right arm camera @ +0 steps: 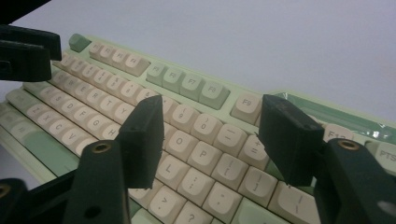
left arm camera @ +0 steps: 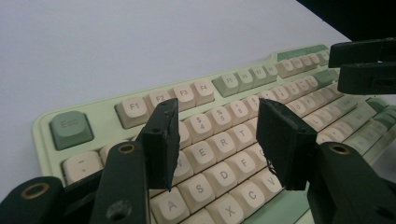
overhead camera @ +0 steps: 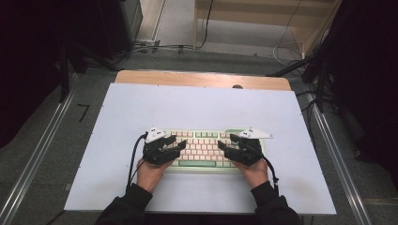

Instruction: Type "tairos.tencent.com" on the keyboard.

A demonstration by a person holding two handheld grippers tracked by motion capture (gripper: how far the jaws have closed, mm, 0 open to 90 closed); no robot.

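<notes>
near the front edge of the desk [overhead camera: 141, 108], about midway between its left and right edges, lies a pale green keyboard [overhead camera: 202, 137] with cream keys and a few green ones. it sits square to the desk's edges, its long side running left to right, on the white sheet that covers most of the desk top; a strip of bare wood shows along the far edge.

over the keyboard's left end hangs the left gripper [overhead camera: 174, 143], held in the person's left hand [overhead camera: 149, 173], with its jaws pointing inward toward the middle of the keyboard. in the left gripper view its jaws [left arm camera: 219, 140] stand wide apart with nothing between them, and the letter rows show through the gap, the e, r, d and f keys among them. whether the jaw tips touch the keys, i cannot tell.

over the keyboard's right end hangs the right gripper [overhead camera: 226, 147], held in the right hand [overhead camera: 256, 172], pointing inward the opposite way, so the two grippers face each other across the middle keys and stay apart. in the right gripper view its jaws [right arm camera: 212, 140] also stand wide apart and hold nothing, with the o, p, l and bracket keys in the gap. the other gripper's black jaw tips show at the top left corner there.

a black cable trails from each gripper back toward the desk's front edge, beside the dark sleeves.
</notes>
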